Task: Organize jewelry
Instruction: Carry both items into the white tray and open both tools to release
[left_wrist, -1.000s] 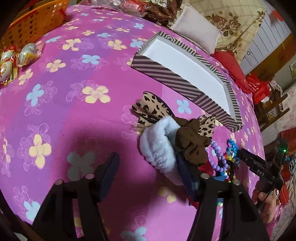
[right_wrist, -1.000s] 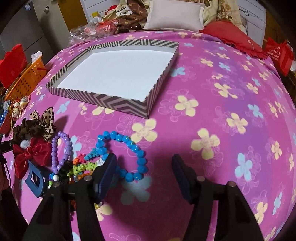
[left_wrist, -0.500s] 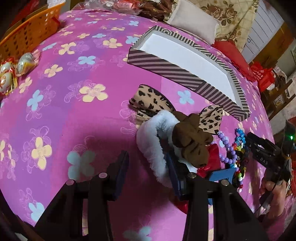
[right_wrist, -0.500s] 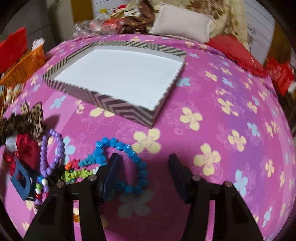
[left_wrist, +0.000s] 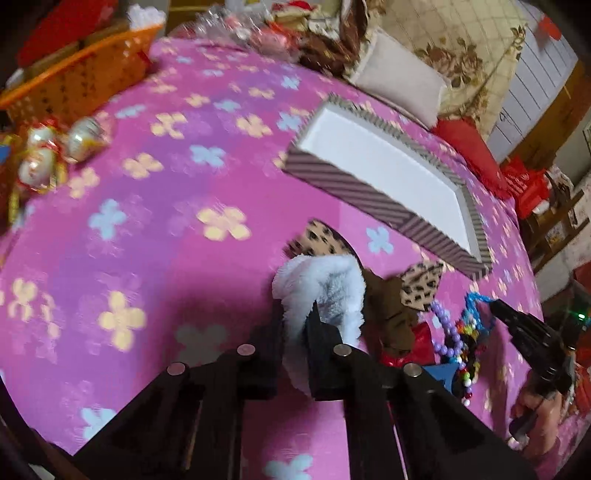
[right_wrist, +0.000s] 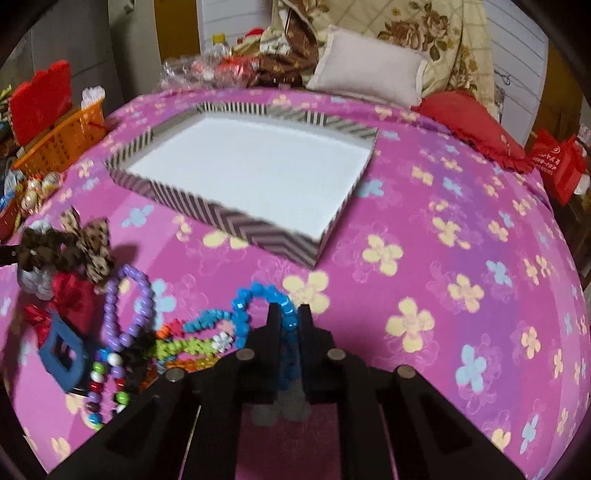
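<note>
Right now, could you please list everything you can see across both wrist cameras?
striped box: 1, grey chevron walls, white inside, empty, mid-table
white fluffy scrunchie: 1, white, pinched in the left claw
blue bead bracelet: 1, bright blue, pinched in the right claw
purple bead bracelet: 1, lilac, left of the blue one
brown scrunchie: 1, brown, beside the leopard bow
leopard bow: 1, tan spotted
red bow: 1, red, in the pile
orange basket: 1, orange, far left edge
tablecloth: 1, pink with flowers
left claw: 1, black
right claw: 1, black
</note>
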